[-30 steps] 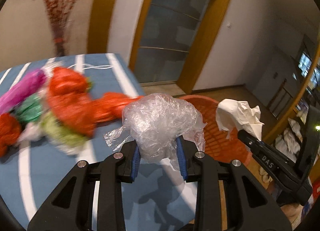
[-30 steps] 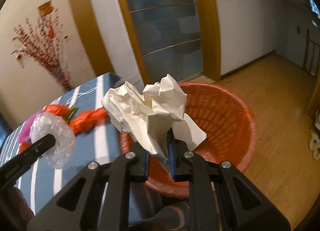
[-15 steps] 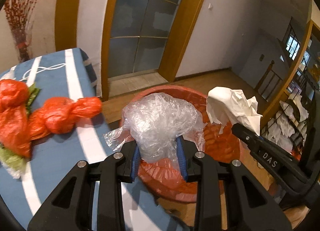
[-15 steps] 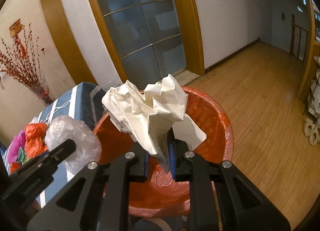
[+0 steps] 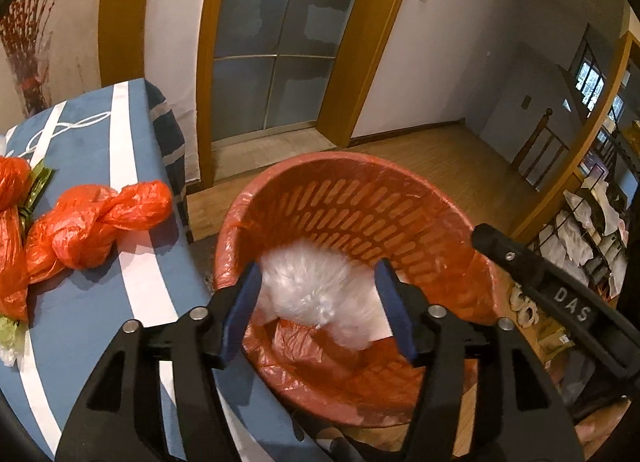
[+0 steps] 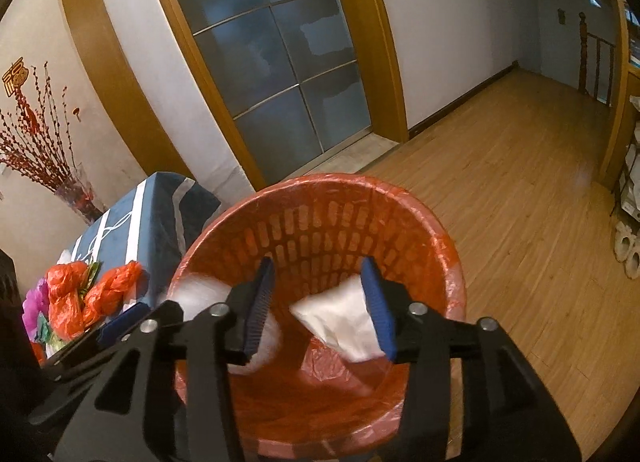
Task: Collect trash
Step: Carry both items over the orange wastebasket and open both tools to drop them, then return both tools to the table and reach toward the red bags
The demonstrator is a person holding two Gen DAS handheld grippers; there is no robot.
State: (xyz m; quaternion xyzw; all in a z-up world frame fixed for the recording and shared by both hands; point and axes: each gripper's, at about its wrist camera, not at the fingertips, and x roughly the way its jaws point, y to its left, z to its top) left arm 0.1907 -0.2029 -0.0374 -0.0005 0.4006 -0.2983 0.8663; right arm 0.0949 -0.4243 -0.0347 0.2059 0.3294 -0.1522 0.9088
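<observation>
An orange slotted trash basket [image 5: 352,190] lined with an orange bag stands on the floor beside the table; it also shows in the right wrist view [image 6: 320,198]. My left gripper [image 5: 320,302] is open above it, and a clear crumpled plastic bag [image 5: 316,286] is blurred, dropping inside. My right gripper [image 6: 320,302] is open too, and a crumpled white paper [image 6: 340,322] falls into the basket. The clear plastic bag [image 6: 208,296] shows blurred at the left of the right wrist view.
A blue table with white stripes [image 5: 120,134] holds knotted orange bags [image 5: 92,222] and other coloured bags [image 6: 36,306]. A glass door [image 5: 280,42] is behind. Wooden floor [image 6: 520,182] lies to the right, with a rack of items [image 5: 592,230].
Both grippers moved over the basket and opened. The clear plastic bag left the left gripper and the white paper left the right gripper; both are falling into the basket.
</observation>
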